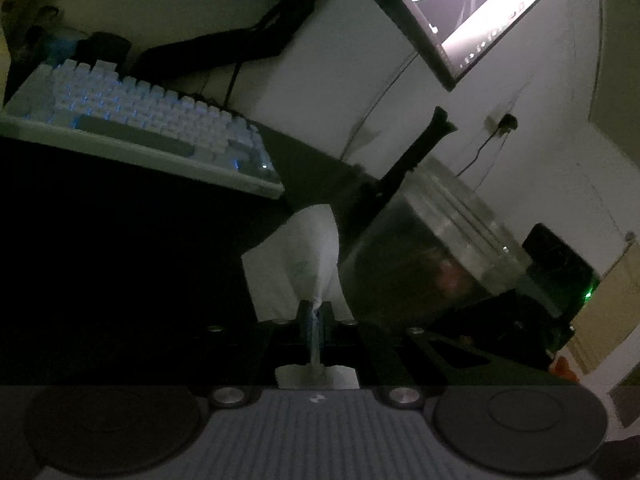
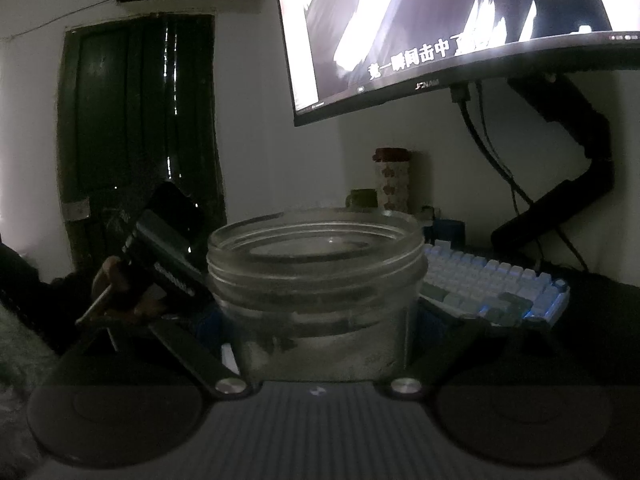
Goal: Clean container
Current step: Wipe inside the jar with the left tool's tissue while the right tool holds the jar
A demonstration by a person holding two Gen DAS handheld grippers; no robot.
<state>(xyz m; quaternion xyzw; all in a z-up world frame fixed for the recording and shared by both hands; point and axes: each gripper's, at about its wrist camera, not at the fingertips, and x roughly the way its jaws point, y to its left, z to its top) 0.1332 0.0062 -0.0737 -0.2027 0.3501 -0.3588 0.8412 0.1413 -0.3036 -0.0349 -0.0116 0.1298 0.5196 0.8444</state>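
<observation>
A clear glass jar (image 2: pixel 320 280) with a threaded rim and no lid stands upright on the dark desk, between the wide-spread fingers of my right gripper (image 2: pixel 320 320). The blue pads sit just beside the glass on both sides and do not seem to press on it. In the left wrist view the jar (image 1: pixel 424 248) is to the right, with a black finger (image 1: pixel 416 148) of the right gripper along its side. My left gripper (image 1: pixel 316 312) is shut on a crumpled white tissue (image 1: pixel 308 248), which hangs just left of the jar. The scene is very dark.
A white backlit keyboard (image 2: pixel 492 284) lies to the right of the jar, under a lit monitor (image 2: pixel 440 20) on a black arm (image 2: pixel 580 184). A patterned tumbler (image 2: pixel 394 180) stands behind the jar. A black box with a green light (image 1: pixel 560 264) sits beyond it.
</observation>
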